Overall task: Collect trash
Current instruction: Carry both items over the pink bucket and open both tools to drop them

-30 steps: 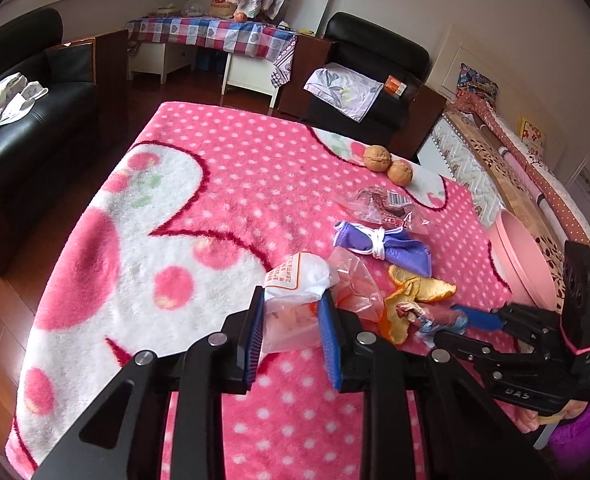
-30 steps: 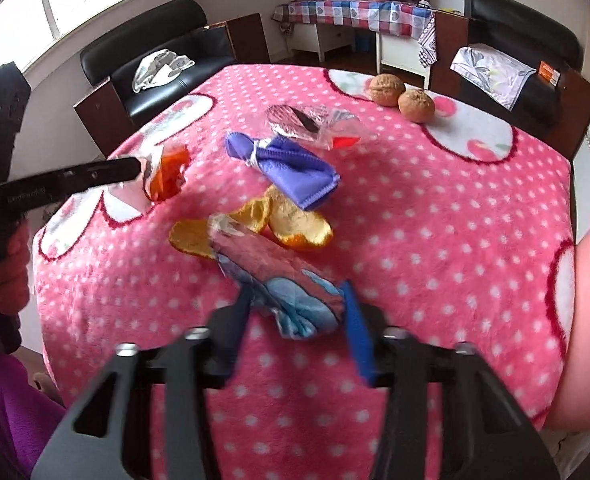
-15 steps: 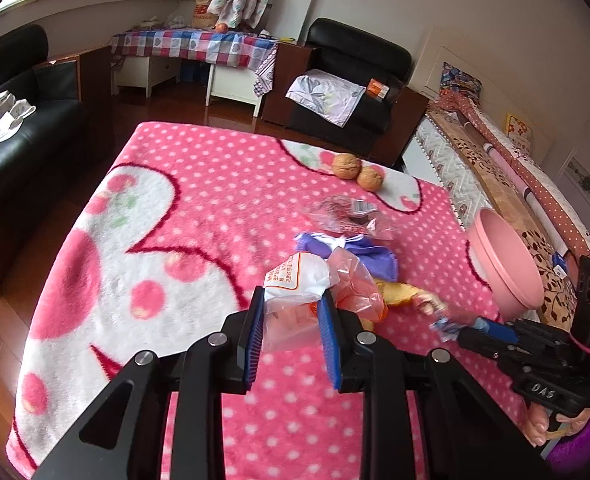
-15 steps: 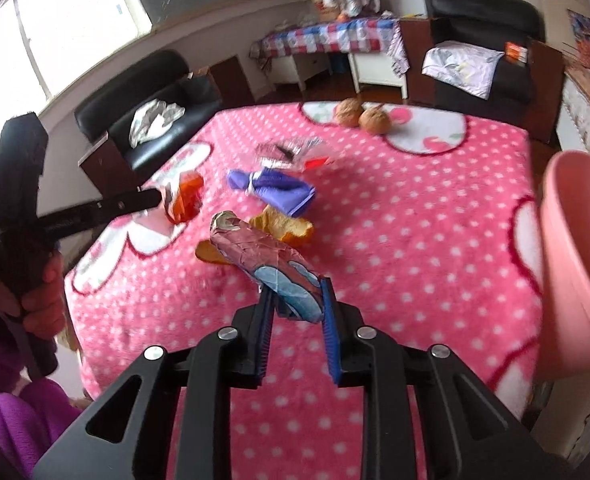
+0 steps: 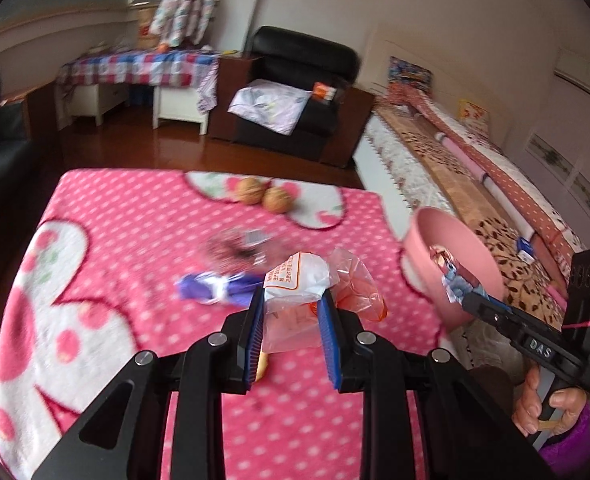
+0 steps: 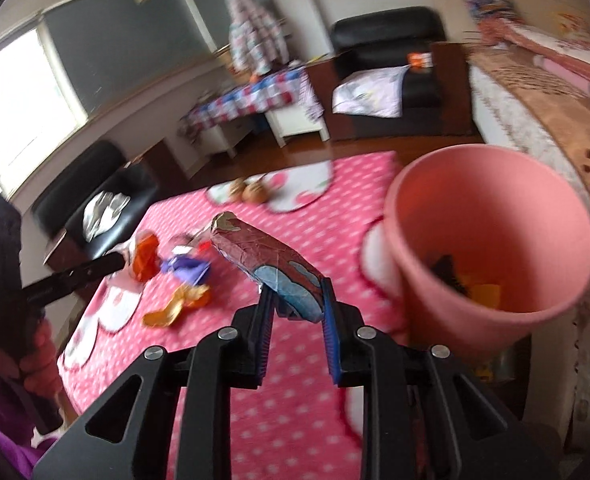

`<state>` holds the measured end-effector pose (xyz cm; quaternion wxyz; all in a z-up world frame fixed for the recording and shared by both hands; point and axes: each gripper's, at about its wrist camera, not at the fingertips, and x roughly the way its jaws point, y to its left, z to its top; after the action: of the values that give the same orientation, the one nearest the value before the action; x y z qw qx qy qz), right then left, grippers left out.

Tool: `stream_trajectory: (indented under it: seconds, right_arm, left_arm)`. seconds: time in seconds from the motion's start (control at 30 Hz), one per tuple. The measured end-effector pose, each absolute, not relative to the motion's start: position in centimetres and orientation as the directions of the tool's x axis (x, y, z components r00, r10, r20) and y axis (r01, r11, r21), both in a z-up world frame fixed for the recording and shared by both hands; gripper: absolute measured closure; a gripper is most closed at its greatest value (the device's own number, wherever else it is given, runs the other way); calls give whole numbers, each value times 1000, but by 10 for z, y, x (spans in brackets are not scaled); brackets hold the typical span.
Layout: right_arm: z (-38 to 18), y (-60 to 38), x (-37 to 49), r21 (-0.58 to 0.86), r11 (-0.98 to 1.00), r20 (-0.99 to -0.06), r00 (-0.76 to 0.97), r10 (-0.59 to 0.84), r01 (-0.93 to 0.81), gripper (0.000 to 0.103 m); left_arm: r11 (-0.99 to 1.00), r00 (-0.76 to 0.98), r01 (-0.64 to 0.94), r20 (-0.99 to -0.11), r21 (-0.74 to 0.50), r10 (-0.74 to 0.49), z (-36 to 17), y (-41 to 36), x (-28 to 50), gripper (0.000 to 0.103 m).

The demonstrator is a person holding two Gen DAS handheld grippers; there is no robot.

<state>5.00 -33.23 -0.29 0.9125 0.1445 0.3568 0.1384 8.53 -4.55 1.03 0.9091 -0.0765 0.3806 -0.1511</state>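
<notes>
My left gripper [image 5: 291,312] is shut on a clear plastic bag [image 5: 299,280] with a white and orange label, held above the pink dotted blanket [image 5: 135,248]. My right gripper [image 6: 297,300] is shut on a crumpled foil snack wrapper [image 6: 263,256], red-brown and blue, lifted off the table just left of the pink bin [image 6: 491,240]. In the left wrist view that wrapper [image 5: 451,276] hangs at the bin's [image 5: 427,264] rim. Trash lies in the bin's bottom [image 6: 475,284]. A purple wrapper [image 5: 215,288], a clear wrapper [image 5: 239,244] and orange peel [image 6: 175,308] lie on the blanket.
Two walnuts [image 5: 263,196] sit at the blanket's far edge. The bin stands off the table's right edge, before a patterned bed [image 5: 475,168]. Black armchairs [image 5: 295,96] and a checked side table [image 5: 135,68] stand beyond. A hand [image 5: 547,408] in a purple sleeve holds the right gripper.
The right gripper closed on the foil wrapper, lifted it off the blanket and carried it right to the bin. The left gripper rose and swung right with its bag.
</notes>
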Motion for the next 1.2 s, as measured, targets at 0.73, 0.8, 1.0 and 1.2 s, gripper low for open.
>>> stream_trajectory:
  seconds: [0.73,0.8,1.0,1.2]
  right_arm:
    - [-14,-438,43,322,928,-617,785,55,189,80]
    - [-17,-442,45,319,926,-623,781,46,200,80]
    - [-23,-452,50,304,926,-636,772,23,223,80]
    - [-30,-459,55,303,923,-648,761,18,237,80]
  left_arm:
    - [854,583,487,-660,-184,-474,25,-221,129,78]
    - [849,572,499,-669,-175,-475,21,-236,133,78]
    - [840,546,520,-697,-153,-465,6,-270,144,78]
    - [838,526,527,-719,-143,-453,-6,-288,152,78]
